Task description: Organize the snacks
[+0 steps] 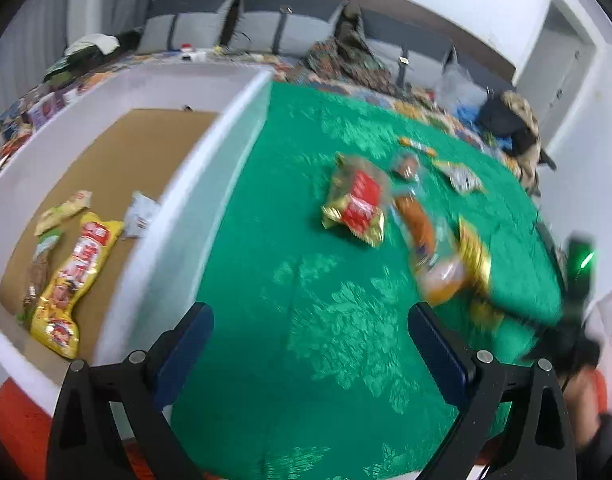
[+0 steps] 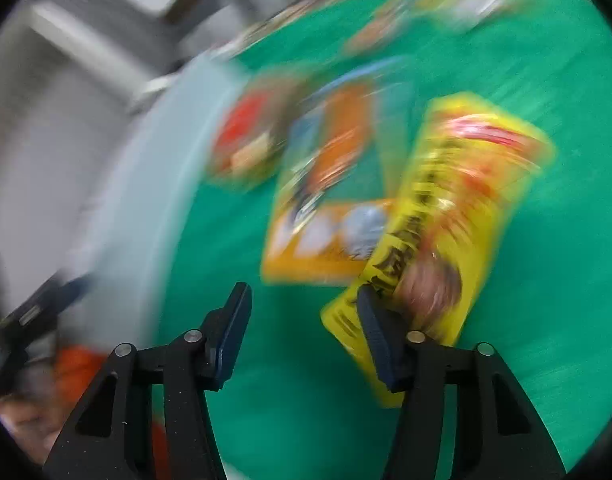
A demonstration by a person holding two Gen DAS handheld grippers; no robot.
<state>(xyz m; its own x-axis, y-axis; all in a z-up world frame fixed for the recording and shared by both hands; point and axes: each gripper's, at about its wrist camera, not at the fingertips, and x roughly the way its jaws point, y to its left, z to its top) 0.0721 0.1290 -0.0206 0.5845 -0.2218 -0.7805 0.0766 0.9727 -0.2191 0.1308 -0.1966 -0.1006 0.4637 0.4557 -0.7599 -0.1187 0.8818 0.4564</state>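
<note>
The left gripper (image 1: pixel 310 344) is hanging over the near part of the green cloth (image 1: pixel 289 208) with its jaws standing wide and nothing between them. Past it, toward the cloth's middle, a red-and-gold packet (image 1: pixel 356 206) is lying, with an orange packet (image 1: pixel 422 232) just beside it and smaller wrappers (image 1: pixel 460 176) toward the far edge. Along the cloth's left edge a white box (image 1: pixel 209 184) is standing; on its brown floor a long yellow pack (image 1: pixel 71 280), a pale green packet (image 1: pixel 63 212) and a white sachet (image 1: pixel 139 214) are lying. In the blurred right wrist view, the right gripper (image 2: pixel 303 304) is holding its jaws about half apart with only cloth showing between them; its right finger is overlapping the near end of a yellow packet (image 2: pixel 466 200), though contact cannot be told. An orange packet (image 2: pixel 330 216) is lying beside that one.
</note>
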